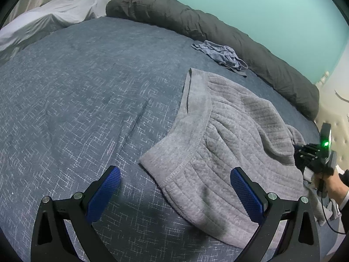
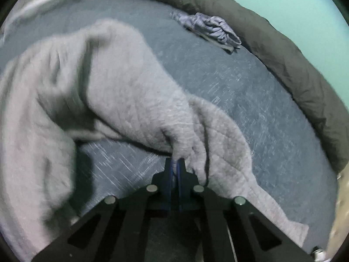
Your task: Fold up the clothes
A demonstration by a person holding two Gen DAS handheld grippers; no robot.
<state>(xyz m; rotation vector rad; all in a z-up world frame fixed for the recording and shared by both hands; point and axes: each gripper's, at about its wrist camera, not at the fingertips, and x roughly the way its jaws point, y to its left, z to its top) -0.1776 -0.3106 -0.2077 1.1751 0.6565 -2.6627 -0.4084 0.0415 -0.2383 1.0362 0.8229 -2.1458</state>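
The ribbed grey fleece garment lies rumpled on the blue-grey woven bed cover, its stitched band running away from the left claw. That claw is spread wide and empty — one pad over bare cover, the other over the near hem. The right claw is pinched tight on a bunch of the fleece at the garment's right edge, so it has the nearer hold.

The grey garment is soft, matt fleece with quilted ribs and a stitched hem, lying on the bed of coarse blue woven cloth; at 12 o'clock a crumpled matt dark duvet; the fingers carry dimpled blue rubbery pads.
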